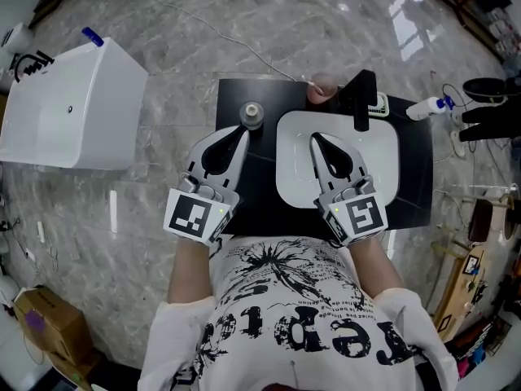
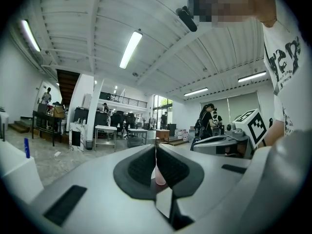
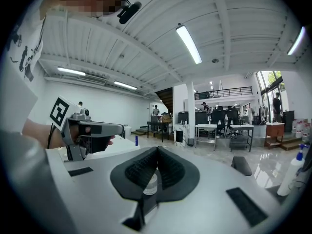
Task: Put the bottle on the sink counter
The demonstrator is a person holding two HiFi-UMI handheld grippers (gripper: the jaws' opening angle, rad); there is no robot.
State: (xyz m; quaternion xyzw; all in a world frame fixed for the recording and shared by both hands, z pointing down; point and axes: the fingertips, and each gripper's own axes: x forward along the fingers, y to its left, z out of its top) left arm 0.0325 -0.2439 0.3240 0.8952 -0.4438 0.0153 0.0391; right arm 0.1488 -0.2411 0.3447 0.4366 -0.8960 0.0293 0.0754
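Observation:
A small bottle with a grey cap [image 1: 251, 115] stands on the black sink counter [image 1: 244, 210], left of the white basin [image 1: 383, 149]. A second, pinkish bottle [image 1: 323, 90] stands at the counter's back edge beside the black faucet [image 1: 363, 100]. My left gripper [image 1: 242, 130] hovers just in front of the grey-capped bottle, shut and empty. My right gripper [image 1: 314, 137] hangs over the basin, also shut and empty. In the left gripper view the closed jaws [image 2: 156, 147] let a pink bottle [image 2: 160, 177] show below them. Under the closed jaws [image 3: 157, 150] of the right gripper view, a pale bottle [image 3: 150, 184] shows.
A white boxy unit [image 1: 73, 104] stands on the marble floor to the left. A white spray bottle [image 1: 427, 107] and cables lie on the right, a cardboard box [image 1: 49, 324] at lower left. People and desks fill the hall behind in the gripper views.

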